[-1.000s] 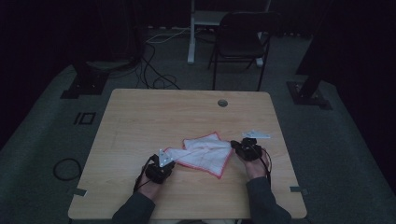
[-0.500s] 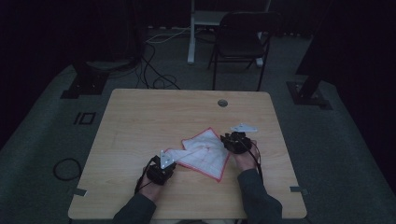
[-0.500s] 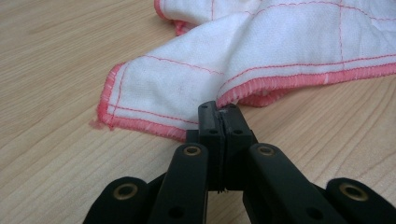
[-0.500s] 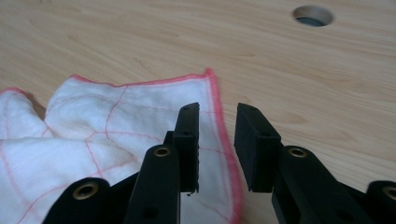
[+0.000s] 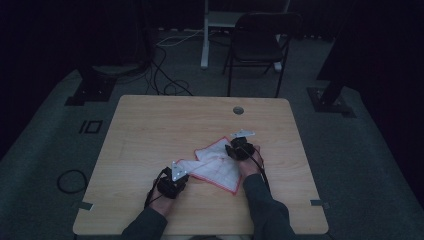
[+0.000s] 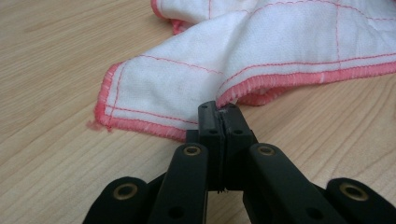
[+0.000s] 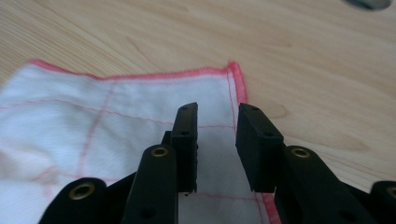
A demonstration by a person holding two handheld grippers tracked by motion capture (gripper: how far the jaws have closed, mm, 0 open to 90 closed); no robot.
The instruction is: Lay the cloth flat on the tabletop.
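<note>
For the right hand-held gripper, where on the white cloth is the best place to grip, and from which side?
Probably the far corner of the cloth, coming from above with one jaw past the red hem. That corner lies flat on the table, so a jaw has to slide under the edge. The right hand-held gripper is open just over it; the left hand-held gripper already pinches the near hem.

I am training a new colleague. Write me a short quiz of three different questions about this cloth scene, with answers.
1. True or false: the left tool is shut on the hem of the cloth.
2. What stands between the jaws of the right tool? A) a fold of cloth B) nothing, a gap C) a cable
3. What colour is the cloth's stitched edge?

Key: 1 true. 2 B; its jaws have just been opening, above a cloth corner on the table. 3 pink-red.
</note>
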